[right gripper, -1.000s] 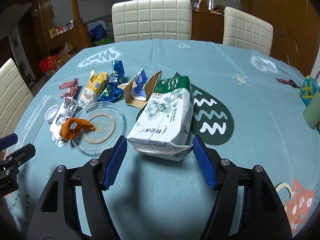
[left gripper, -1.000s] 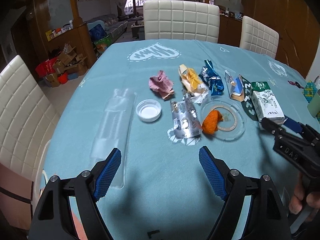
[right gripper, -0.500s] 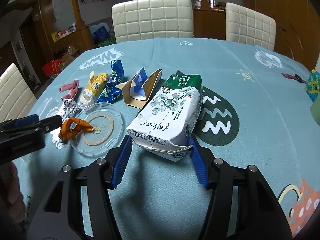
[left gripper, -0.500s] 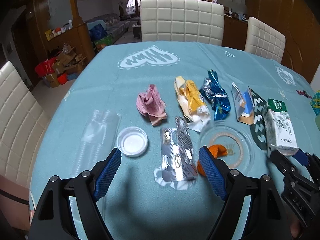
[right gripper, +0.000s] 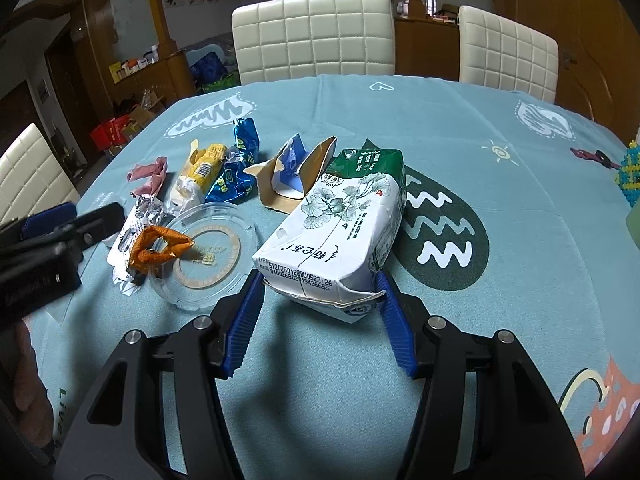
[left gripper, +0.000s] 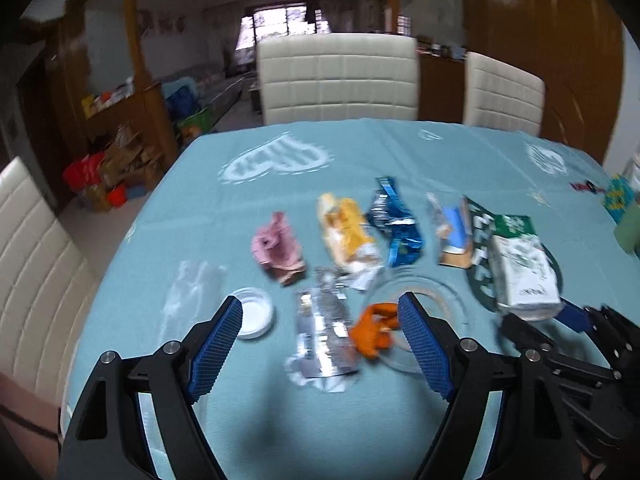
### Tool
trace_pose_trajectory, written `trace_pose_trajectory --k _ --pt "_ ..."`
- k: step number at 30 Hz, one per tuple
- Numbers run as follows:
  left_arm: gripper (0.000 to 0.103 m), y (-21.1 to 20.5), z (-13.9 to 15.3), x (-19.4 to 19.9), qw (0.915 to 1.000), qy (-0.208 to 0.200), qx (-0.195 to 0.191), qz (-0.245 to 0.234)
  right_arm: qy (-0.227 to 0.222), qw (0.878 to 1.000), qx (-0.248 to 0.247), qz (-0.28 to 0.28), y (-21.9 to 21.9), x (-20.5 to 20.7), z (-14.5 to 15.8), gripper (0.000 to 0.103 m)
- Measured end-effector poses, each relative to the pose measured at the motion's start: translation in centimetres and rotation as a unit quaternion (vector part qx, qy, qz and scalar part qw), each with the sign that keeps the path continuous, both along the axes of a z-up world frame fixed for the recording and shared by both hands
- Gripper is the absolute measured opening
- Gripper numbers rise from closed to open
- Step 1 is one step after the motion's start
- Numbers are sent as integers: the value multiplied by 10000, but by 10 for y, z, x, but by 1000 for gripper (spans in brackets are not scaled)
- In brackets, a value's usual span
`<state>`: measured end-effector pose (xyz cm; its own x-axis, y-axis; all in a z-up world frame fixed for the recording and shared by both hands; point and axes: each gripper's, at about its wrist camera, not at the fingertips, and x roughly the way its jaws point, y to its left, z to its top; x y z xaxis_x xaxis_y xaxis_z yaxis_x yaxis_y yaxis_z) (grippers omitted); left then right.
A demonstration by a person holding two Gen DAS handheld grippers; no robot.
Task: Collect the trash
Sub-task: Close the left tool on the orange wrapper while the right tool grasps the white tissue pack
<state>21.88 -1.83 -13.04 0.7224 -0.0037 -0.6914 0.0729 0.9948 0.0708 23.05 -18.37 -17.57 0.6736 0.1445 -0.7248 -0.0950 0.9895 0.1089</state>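
Right gripper (right gripper: 320, 308), nearest the counter's near edge: its blue pads are pressed on both flanks of the white and green tissue pack (right gripper: 340, 224), having just been closing with the pack between them. The pack lies on the teal cloth-covered counter (right gripper: 460, 120), not yet lifted. Judged step: securing the first piece of trash. The next move calls for a straight lift, firm enough that the soft pack does not slip.

Left gripper (left gripper: 320, 336): spread wide, holding nothing, hovering over the crumpled orange wrapper (left gripper: 372, 330) and the silver foil blister sheet (left gripper: 324, 328). The wrapper overlaps the rim of the clear round plastic lid (right gripper: 204, 256), which could be dragged along in a grab.

Beside these, toward the left edge: a small white cap (left gripper: 254, 312) and a flattened clear plastic bottle (left gripper: 192, 292).

Further toward the middle, in a row: crumpled pink wrapper (left gripper: 278, 246), yellow snack bag (right gripper: 200, 176), blue foil wrapper (right gripper: 236, 172), torn brown and blue cardboard carton (right gripper: 292, 178).

Beyond the far edge: two white quilted chairs (right gripper: 316, 36).
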Motion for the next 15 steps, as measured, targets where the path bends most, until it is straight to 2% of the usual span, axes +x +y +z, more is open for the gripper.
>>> trace_pose_trajectory --k 2,3,4,7,11,12,13,14,15 --pt "54 -13 -2 2 9996 40 145 -218 -4 10000 4 13 0 -1 0 58" --pt "37 -20 -7 7 9990 198 244 -318 -7 10000 9 14 0 -1 0 58" --pt "32 -23 -12 13 9985 356 257 -341 -4 10000 17 17 -1 -1 0 58" --pt "32 -24 -22 24 9968 679 109 -409 3 10000 24 26 -1 -2 0 59" --pt "31 -25 -29 23 9964 689 154 -474 1 10000 -6 57 1 -3 -1 59" --pt "21 -24 -28 21 9966 662 123 -467 -2 10000 -14 65 2 -3 0 59" --pt "18 -23 -26 19 9969 626 80 -478 -5 10000 -19 72 2 -3 0 59" --pt "9 -23 -24 18 9971 578 39 -492 -9 10000 -25 77 3 -3 0 59" --pt "9 -21 -20 15 9975 510 17 -490 -11 10000 -27 78 3 -3 0 59"
